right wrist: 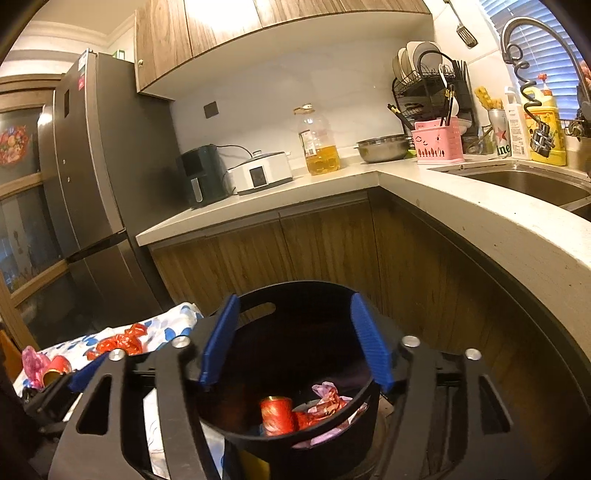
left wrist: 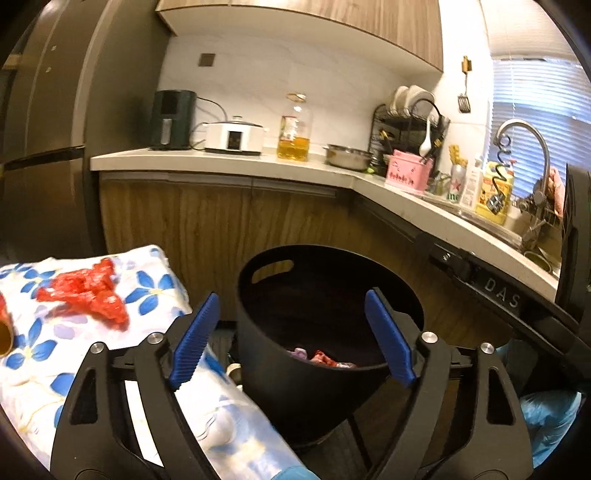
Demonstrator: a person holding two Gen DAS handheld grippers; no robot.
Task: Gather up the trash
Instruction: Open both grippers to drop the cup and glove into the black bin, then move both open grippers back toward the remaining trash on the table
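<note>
Fridge [right wrist: 92, 177]: tall grey unit at 9 o'clock in the right wrist view, standing against the end of the counter.
Counter [right wrist: 332, 181]: pale L-shaped top over wood-fronted cabinets, running from 9 o'clock round to 3 o'clock; it carries a dark air fryer [right wrist: 201, 173], a white cooker [right wrist: 260, 173], an oil bottle [right wrist: 319, 142], a steel bowl [right wrist: 382, 147] and a pink caddy [right wrist: 437, 142].
Sink [right wrist: 524, 184]: steel basin at 3 o'clock, with a curved faucet [right wrist: 532, 33] above it.
Floral cloth [left wrist: 74, 325]: white with blue flowers, at 9 o'clock in the left wrist view, just beside the bin.
Black bin [left wrist: 317, 317]: round bucket with a handle slot, at 6 o'clock under both claws, holding trash.
Left gripper [left wrist: 291, 339]: blue pads spread wide, nothing between them, above the bin's near rim.
Right gripper [right wrist: 295, 343]: blue pads well apart, nothing gripped, directly over the bin's mouth.
Red wrapper [left wrist: 88, 291]: crumpled on the cloth at 9 o'clock, outside the bin.
Red can [right wrist: 277, 415]: lying inside the bin at 6 o'clock, touching the crumpled wrappers [right wrist: 325, 402] at its 3 o'clock side.
Pink bag [right wrist: 31, 363]: at 8 o'clock on the cloth, beside 1 more red can [right wrist: 55, 369].
</note>
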